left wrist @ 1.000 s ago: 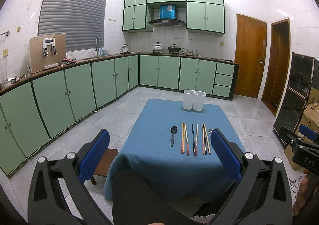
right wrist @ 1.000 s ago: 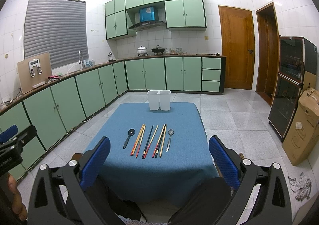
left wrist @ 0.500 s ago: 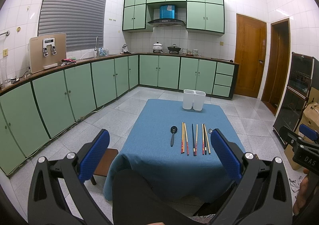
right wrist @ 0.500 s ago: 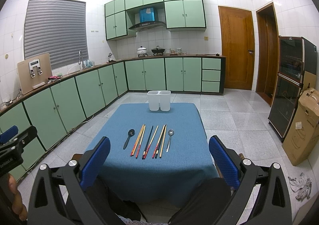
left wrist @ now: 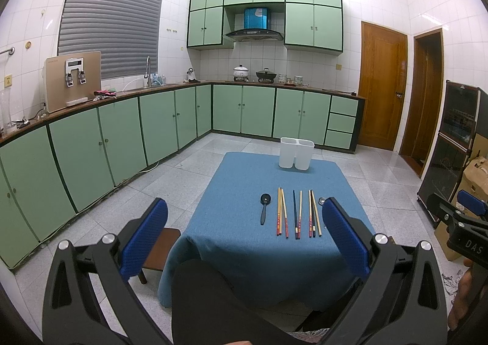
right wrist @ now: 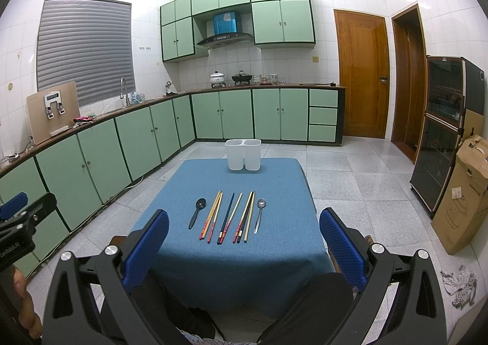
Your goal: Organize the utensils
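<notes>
Two blue-padded grippers, left (left wrist: 245,235) and right (right wrist: 244,241), hang short of the blue-clothed surface (right wrist: 238,265), jaws spread wide, empty. Wooden chopsticks (right wrist: 227,218) lie in a row between a black spoon (right wrist: 196,212) and a steel spoon (right wrist: 259,215); a white twin-compartment holder (right wrist: 243,154) stands beyond. Green kitchen cabinets (right wrist: 137,143) line the walls.

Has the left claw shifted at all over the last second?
No. In the left wrist view the white holder and black spoon sit where they did against the left claw.
</notes>
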{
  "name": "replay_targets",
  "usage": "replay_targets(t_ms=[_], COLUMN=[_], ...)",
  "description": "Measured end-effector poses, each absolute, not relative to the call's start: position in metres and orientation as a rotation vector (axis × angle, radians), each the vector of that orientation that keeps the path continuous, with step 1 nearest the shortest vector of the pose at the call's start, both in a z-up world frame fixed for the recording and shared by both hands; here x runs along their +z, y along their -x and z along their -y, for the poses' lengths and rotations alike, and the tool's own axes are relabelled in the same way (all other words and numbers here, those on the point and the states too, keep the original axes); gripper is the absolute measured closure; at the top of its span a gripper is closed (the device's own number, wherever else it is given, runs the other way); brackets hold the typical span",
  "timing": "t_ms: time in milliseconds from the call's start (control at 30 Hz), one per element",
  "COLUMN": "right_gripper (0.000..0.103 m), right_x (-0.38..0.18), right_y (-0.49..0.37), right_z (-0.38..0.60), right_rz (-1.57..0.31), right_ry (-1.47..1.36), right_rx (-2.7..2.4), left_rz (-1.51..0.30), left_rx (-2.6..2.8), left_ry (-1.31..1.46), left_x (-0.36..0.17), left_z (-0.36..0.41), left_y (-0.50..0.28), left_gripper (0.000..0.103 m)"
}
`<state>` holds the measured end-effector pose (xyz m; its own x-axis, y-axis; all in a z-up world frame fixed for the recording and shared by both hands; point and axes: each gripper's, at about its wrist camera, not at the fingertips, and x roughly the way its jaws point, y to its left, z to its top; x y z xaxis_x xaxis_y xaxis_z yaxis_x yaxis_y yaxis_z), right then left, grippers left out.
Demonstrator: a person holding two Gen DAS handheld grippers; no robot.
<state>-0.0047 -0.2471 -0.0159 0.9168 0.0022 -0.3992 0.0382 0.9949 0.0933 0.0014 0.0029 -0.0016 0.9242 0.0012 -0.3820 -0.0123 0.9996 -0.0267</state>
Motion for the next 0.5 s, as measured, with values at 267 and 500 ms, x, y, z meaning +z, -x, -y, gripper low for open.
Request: replay_targets(t_ms=[267,500], right_gripper=[0.006,0.006], right_x=[-0.0157,-0.0161], right_y=[0.0046,0.0045], right_z=[0.2471,0.2474], right_rz=[-0.410,-0.409], right_ry=[-0.100,-0.099], right_rx=[-0.018,-0.019], left_rz=[-0.392,-0.393], left_rx=[0.006,0.007], left_ry=[0.030,0.029], left_x=[-0.0018,-0.0022], left_z=[-0.0030,-0.0031], left_y=[-0.0014,-0.0015], left_gripper=[0.005,0.005])
